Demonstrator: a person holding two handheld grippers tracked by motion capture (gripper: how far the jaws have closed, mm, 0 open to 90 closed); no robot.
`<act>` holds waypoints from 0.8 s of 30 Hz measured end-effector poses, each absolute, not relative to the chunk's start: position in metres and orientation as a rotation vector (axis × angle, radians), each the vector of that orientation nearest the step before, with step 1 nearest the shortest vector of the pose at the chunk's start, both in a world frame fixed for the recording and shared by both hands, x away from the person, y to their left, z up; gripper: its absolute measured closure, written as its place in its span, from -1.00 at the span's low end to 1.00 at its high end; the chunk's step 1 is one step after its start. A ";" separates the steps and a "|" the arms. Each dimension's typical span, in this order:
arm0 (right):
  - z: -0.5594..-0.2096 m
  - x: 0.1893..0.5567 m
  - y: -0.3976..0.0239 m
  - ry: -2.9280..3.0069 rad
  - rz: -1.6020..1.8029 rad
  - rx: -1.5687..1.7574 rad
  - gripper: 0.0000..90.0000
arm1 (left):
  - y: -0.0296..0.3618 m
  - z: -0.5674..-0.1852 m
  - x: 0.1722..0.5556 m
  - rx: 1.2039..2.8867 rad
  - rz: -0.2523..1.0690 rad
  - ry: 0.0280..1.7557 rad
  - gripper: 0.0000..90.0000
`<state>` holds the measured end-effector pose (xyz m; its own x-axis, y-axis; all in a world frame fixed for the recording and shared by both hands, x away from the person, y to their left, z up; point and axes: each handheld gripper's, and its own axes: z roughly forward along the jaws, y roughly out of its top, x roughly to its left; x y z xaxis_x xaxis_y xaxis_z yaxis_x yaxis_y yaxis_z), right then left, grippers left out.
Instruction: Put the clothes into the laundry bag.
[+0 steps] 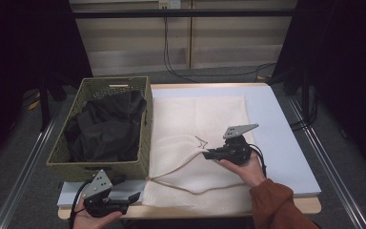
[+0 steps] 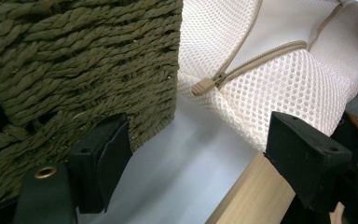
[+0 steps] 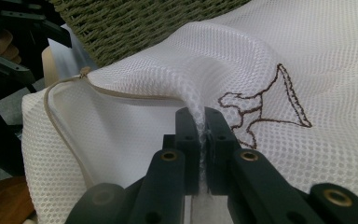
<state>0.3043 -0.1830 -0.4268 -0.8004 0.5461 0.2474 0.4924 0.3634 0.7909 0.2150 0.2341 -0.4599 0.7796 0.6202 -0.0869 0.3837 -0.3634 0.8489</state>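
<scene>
— What has my right gripper (image 3: 199,126) got?
— It's pinched tight on a fold of the white mesh bag (image 1: 190,138), lifted mid-tabletop (image 1: 286,143).
— And my left gripper (image 1: 136,193)?
— Jaws wide, holding nothing, at seven o'clock beside the bag's zipper pull (image 2: 203,86).
— The woven basket (image 1: 100,164)?
— At nine o'clock, touching the bag

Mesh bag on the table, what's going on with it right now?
A person works a white mesh bag with two handheld grippers. The right gripper is shut on a pinch of the bag's top layer, beside the open zipper, and holds it raised. The left gripper waits open at the table's near edge, between the woven basket of dark clothes and the bag, holding nothing.
</scene>
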 end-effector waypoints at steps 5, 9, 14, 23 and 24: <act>-0.419 0.305 -0.184 2.509 1.467 0.966 0.94 | 0.234 -0.460 0.214 2.005 0.313 0.758 -0.54; -0.415 0.304 -0.184 2.487 1.476 0.958 0.93 | 0.235 -0.460 0.214 1.999 0.310 0.769 -0.55; -0.407 0.304 -0.185 2.462 1.515 0.967 0.93 | 0.235 -0.460 0.214 2.001 0.314 0.765 -0.55; -0.396 0.310 -0.187 2.442 1.529 0.960 0.91 | 0.235 -0.460 0.214 1.991 0.302 0.769 -0.55; -0.396 0.311 -0.187 2.441 1.535 0.952 0.91 | 0.235 -0.460 0.214 1.991 0.306 0.770 -0.55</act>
<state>0.3108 -0.1869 -0.3955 -0.7986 0.5554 0.2318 0.4494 0.2941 0.8435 0.2141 0.2350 -0.4598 0.7710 0.6298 -0.0944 0.3935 -0.3545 0.8482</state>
